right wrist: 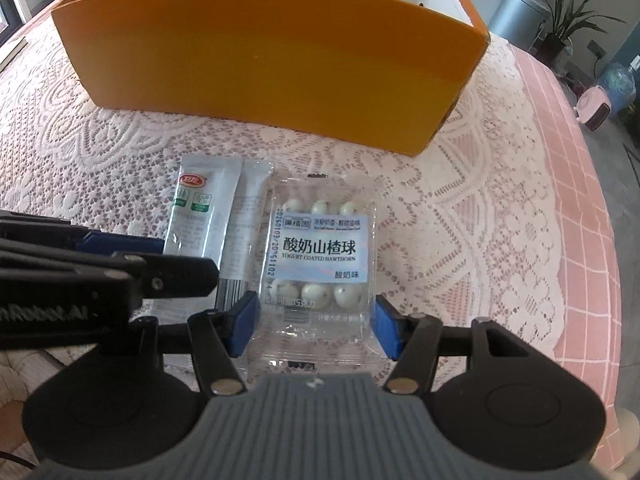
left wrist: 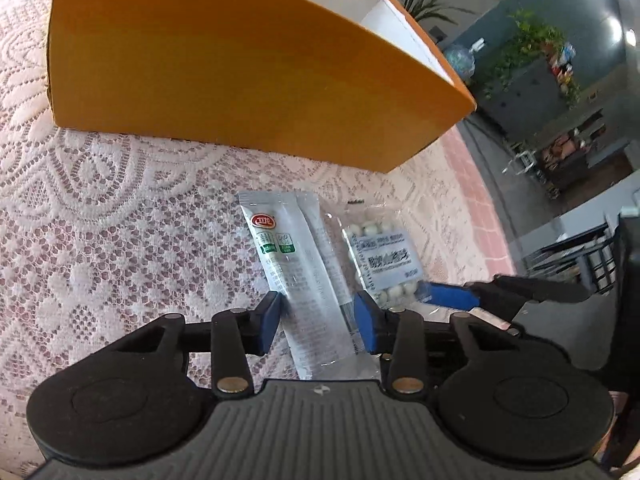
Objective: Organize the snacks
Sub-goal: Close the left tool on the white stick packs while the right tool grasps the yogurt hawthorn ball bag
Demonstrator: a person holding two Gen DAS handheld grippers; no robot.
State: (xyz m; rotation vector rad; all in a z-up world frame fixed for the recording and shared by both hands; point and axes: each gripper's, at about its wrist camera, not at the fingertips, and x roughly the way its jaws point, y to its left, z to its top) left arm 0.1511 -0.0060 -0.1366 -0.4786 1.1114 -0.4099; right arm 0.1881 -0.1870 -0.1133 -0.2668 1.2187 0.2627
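Yogurt-coated hawthorn pack (right wrist: 320, 256) lies on the lace tablecloth (right wrist: 460, 184) between the right gripper's (right wrist: 316, 322) parted pads, untouched; beside it, two silver stick sachets (left wrist: 304, 280) sit between the left gripper's (left wrist: 320, 320) half-open pads.

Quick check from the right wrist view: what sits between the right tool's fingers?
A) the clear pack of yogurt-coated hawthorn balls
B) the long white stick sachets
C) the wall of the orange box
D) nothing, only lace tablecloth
A: the right tool straddles the hawthorn ball pack, while the stick sachets lie to its left and the orange box stands beyond.
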